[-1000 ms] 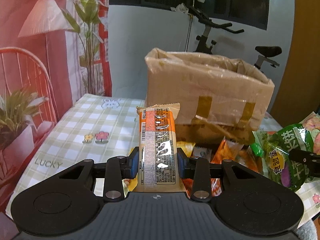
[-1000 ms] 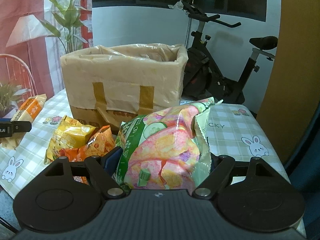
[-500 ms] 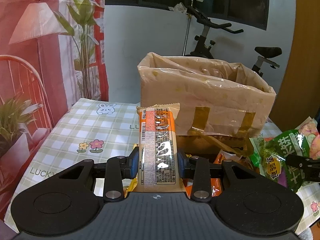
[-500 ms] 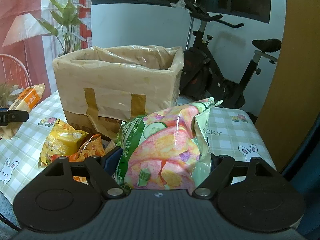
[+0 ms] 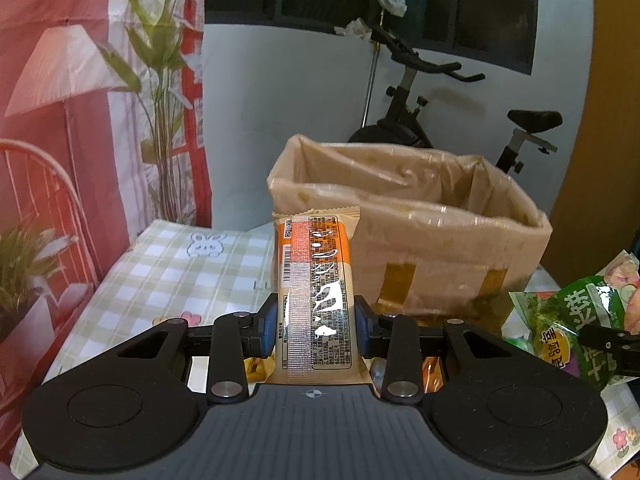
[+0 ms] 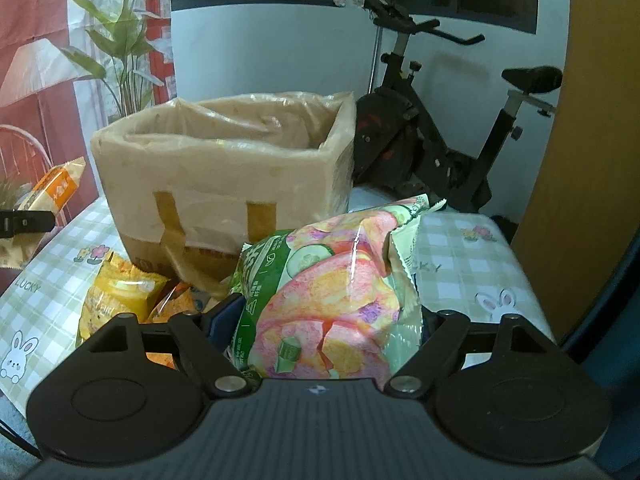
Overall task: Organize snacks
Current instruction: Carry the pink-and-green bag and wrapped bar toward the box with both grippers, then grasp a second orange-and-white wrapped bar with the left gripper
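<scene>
left gripper (image 5: 314, 322): jaws clamping the orange wafer pack (image 5: 314, 292), long axis pointing forward at the lined box (image 5: 420, 236).
right gripper (image 6: 328, 320): jaws pinching the green chip bag (image 6: 332, 300), sitting in front of the box.
box: open top ahead of and below both loads.
nearer: can't tell.
leftovers: yellow packet (image 6: 116, 296) lying at the box front.

You see glossy plastic film on the orange snack bar (image 5: 314, 292) and the green chip bag (image 6: 332, 300). The cardboard box (image 6: 224, 184) wears a crinkled plastic liner.
</scene>
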`<state>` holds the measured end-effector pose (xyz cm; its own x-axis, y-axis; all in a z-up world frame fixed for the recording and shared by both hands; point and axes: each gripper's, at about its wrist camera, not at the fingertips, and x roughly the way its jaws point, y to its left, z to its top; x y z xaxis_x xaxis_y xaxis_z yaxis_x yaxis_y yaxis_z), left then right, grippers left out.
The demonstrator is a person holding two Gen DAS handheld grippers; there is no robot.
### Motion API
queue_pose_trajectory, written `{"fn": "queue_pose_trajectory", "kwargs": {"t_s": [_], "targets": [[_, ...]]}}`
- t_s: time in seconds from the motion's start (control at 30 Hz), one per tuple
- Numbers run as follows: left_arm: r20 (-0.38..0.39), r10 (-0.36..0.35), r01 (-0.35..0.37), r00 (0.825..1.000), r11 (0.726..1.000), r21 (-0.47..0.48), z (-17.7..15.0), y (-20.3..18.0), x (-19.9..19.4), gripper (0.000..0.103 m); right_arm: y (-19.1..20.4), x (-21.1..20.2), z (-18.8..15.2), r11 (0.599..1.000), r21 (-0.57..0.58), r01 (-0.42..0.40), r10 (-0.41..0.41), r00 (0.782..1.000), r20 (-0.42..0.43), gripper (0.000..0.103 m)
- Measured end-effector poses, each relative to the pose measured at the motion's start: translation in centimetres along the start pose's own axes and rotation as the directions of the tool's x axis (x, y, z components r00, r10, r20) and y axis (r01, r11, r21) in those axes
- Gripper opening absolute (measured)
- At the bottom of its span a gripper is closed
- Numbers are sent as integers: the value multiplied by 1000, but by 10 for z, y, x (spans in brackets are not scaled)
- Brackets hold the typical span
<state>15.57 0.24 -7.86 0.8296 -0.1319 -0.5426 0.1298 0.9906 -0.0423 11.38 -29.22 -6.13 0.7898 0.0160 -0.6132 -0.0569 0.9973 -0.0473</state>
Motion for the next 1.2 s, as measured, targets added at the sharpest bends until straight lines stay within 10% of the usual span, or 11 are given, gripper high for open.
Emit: {"fn": "queue_pose_trajectory", "kwargs": {"t_s": [0.67,0.97,1.2], "targets": [[94,-67,66,993,998,11,57,-4,-3,39,-22,-50,100,999,-41,-12,17,991,133,81],[-68,-13,5,998,994,-111,-9,49,9,48,12,-16,123,988,-152,-21,43,989,141,81],[-363,-21,-175,932,850,-497,-93,98,53,51,32,-1,93,981,-186,-46,70,990,125,81]]}}
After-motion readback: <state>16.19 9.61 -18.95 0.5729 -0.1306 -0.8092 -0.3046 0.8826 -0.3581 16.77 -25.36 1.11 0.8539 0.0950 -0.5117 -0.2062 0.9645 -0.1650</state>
